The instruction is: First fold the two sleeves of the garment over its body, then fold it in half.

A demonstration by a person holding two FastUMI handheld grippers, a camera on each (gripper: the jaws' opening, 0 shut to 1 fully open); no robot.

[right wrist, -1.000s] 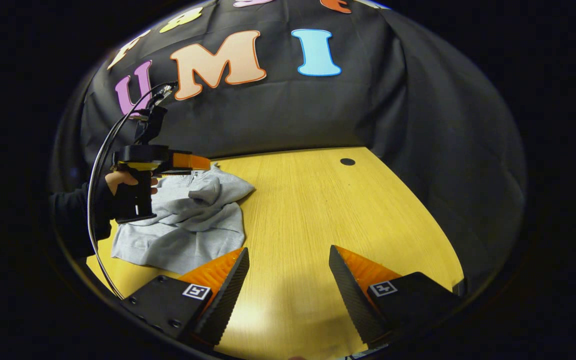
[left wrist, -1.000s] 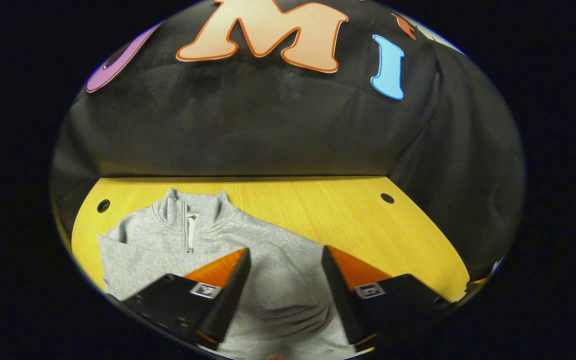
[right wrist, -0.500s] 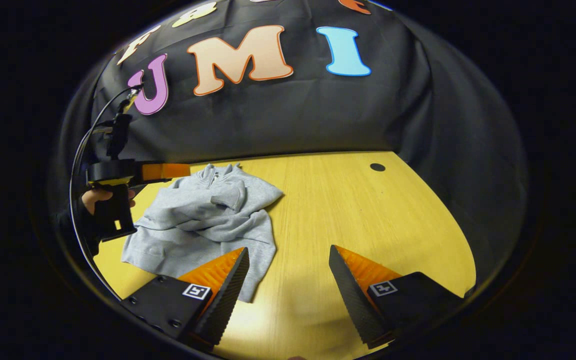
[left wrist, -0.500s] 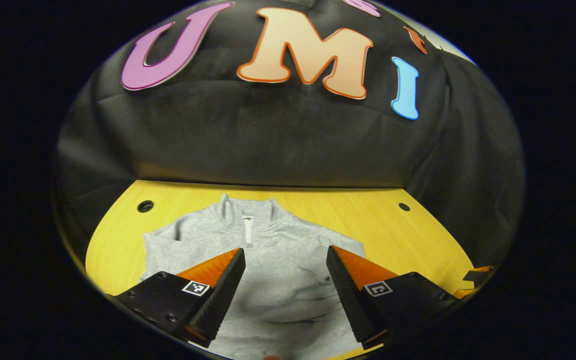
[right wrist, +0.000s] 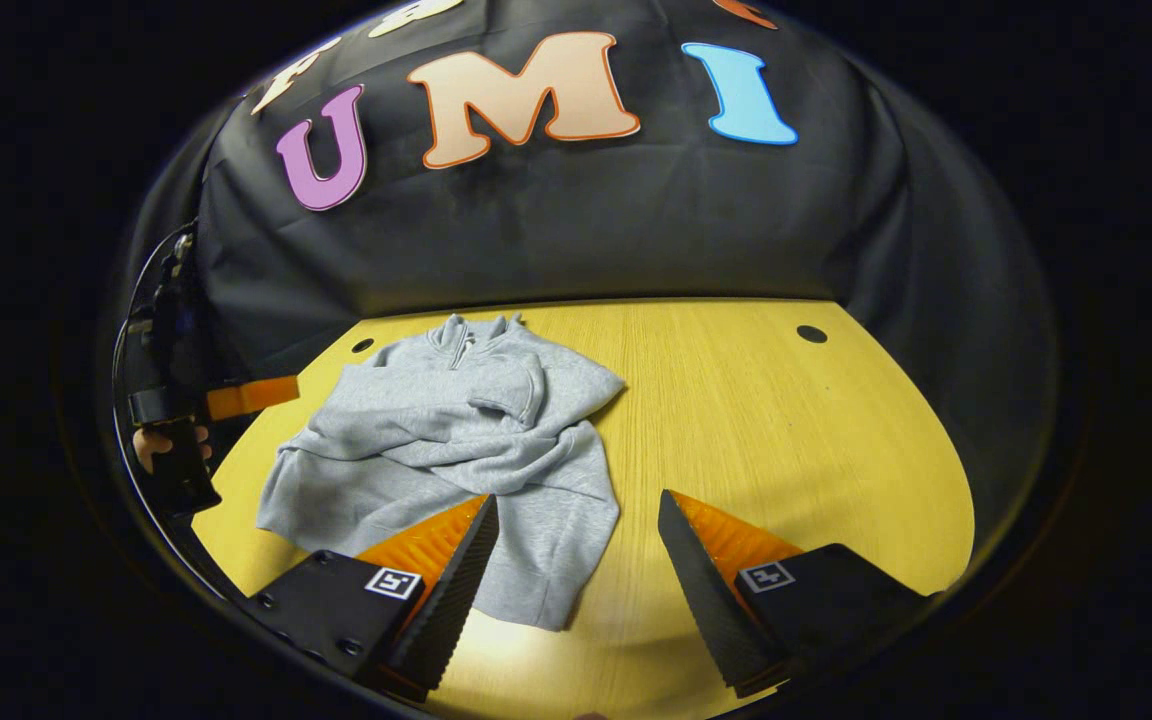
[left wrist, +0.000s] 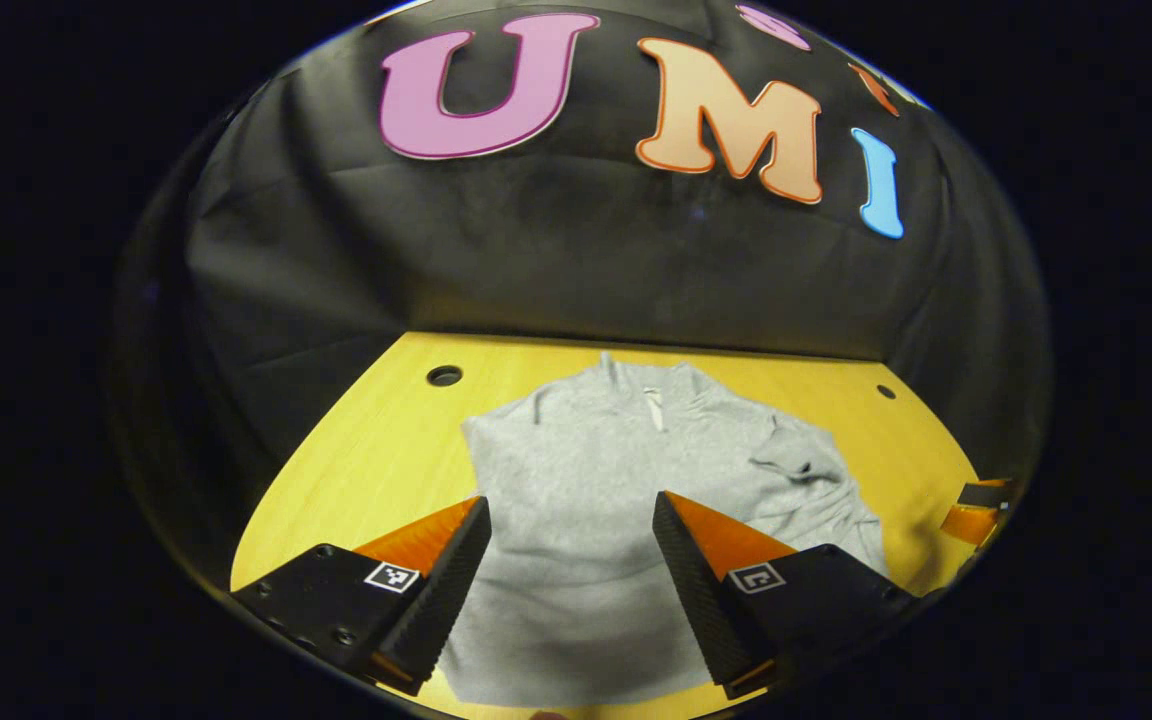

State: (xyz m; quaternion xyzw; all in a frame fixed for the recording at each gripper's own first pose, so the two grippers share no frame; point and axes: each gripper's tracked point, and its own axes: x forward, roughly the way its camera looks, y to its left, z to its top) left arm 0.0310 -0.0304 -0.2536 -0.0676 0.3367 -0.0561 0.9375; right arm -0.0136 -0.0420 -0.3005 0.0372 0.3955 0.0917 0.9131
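1. A grey zip-neck garment (right wrist: 456,440) is seen lying on the yellow tabletop (right wrist: 786,440), collar toward the booth's back wall, hem toward the tools.
2. In the right gripper view, both sleeves (right wrist: 496,455) are seen laid across the body, one cuff (right wrist: 526,385) resting near the collar; the folds are loose and rumpled rather than flat.
3. The sleeve step is therefore judged done or nearly so, and the fold in half is judged to be the step now in hand.
4. The left tool (left wrist: 571,545) is held spread and empty, above the garment's lower part; no cloth is pinched.
5. The right tool (right wrist: 576,545) is likewise spread and empty, with its left finger over the hem corner and its right finger over bare wood.
6. The left tool is also seen at the left edge of the right gripper view, gripped by a hand (right wrist: 161,445).
7. For the next move, the two hem corners would probably need to be pinched, one by each tool, then lifted and carried evenly toward the collar so that the sleeves are not dragged loose.
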